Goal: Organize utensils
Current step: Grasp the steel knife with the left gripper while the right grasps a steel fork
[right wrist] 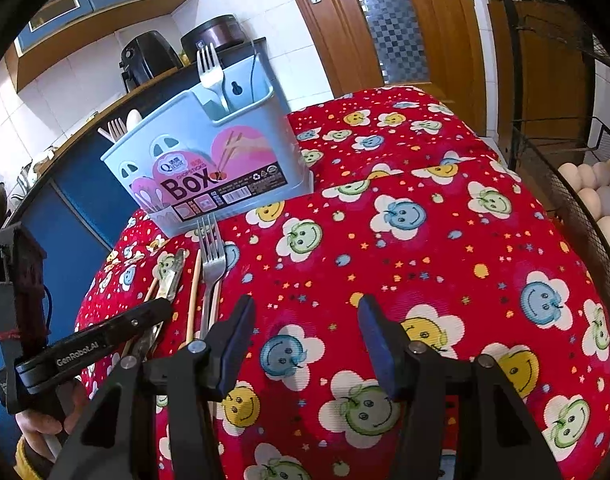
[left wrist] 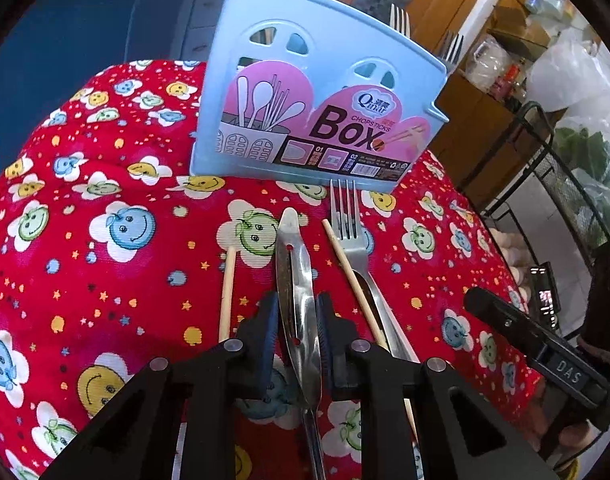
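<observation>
Inside the blue holder [right wrist: 209,152] stand forks [right wrist: 209,68]; left gripper [left wrist: 299,332] clamps tongs [left wrist: 295,280], right gripper [right wrist: 305,340] gapes.

The table's cloth [left wrist: 105,264] is bright red, strewn with white flowers bearing blue, green and yellow smiling faces, plus small stars and dots. The utensil box [left wrist: 317,80] is pale blue with a pink label lettered in dark brown. The fork [left wrist: 347,224] and tongs [left wrist: 295,280] are silver steel; the chopsticks [left wrist: 227,292] are pale wood. The left tool [left wrist: 297,332] and right tool [right wrist: 305,344] are black with dark blue pads [right wrist: 375,344].
</observation>
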Demonstrator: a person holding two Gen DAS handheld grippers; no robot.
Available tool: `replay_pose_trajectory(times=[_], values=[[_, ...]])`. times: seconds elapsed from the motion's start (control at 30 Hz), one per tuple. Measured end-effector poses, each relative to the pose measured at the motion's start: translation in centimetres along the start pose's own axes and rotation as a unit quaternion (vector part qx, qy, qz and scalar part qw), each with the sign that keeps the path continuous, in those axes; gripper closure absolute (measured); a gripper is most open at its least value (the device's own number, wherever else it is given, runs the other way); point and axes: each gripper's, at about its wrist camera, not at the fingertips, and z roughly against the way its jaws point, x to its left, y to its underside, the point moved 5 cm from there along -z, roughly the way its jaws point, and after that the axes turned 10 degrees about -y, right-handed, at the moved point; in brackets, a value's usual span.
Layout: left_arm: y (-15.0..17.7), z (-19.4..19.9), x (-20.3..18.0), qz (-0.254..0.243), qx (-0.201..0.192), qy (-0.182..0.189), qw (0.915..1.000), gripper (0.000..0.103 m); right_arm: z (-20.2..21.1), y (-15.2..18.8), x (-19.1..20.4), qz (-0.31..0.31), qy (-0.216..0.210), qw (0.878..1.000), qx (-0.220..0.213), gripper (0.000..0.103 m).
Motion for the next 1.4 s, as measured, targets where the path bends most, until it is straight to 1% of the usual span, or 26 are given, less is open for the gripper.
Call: replay_pose_trajectory(times=[0.13,0.33,0.5,0.6,0.67,0.77,0.9,0.97,1.1,1.27,1.37,1.4], values=[[0.1,0.1,-0.2,-0.008,-0.007,-0.009,0.9999,0.085,-0.2,0.1,0.3,0.003,-0.002,1.0,0.003,0.047],[-0.1,1.1,0.5,0.013,-0.023,-0.003,0.9997,0.086,-0.5,0.1,0.9,0.011,-0.009,1.0,0.008,0.047],[-0.8,2.6,1.4,0.031,-0.046,0.002,0.9985,0.086,-1.2,-0.6,2.1,0.028,-0.021,0.999,0.02,0.047],[-1.2,3.6,1.8,0.032,-0.065,-0.006,0.9973,0.086,-2.1,-1.3,3.0,0.045,-0.027,0.998,0.028,0.047],[-1.4,4.3,2.0,0.031,-0.08,-0.012,0.9962,0.103,-2.8,-1.8,3.5,0.052,-0.03,0.998,0.034,0.047],[-1.7,4.7,2.4,0.034,-0.087,-0.008,0.9956,0.102,-3.8,-2.4,4.3,0.059,-0.041,0.996,0.044,0.047],[-1.8,4.0,2.9,0.039,-0.074,-0.003,0.9965,0.102,-5.5,-3.6,5.0,0.067,-0.057,0.994,0.059,0.047],[-1.5,3.4,2.8,0.04,-0.059,0.008,0.9974,0.102,-6.4,-4.0,5.2,0.068,-0.063,0.993,0.068,0.047],[-1.4,3.1,2.6,0.035,-0.056,0.01,0.9977,0.102,-7.7,-4.4,5.8,0.086,-0.068,0.991,0.078,0.049],[-1.5,2.9,2.8,0.028,-0.055,-0.004,0.9981,0.101,-9.4,-4.7,5.9,0.087,-0.071,0.99,0.084,0.053],[-1.7,2.4,3.1,0.024,-0.046,-0.015,0.9985,0.099,-10.1,-4.8,6.0,0.09,-0.073,0.989,0.088,0.058],[-1.8,2.2,3.2,0.023,-0.043,-0.017,0.9987,0.098,-10.3,-4.7,6.1,0.091,-0.073,0.989,0.088,0.061]])
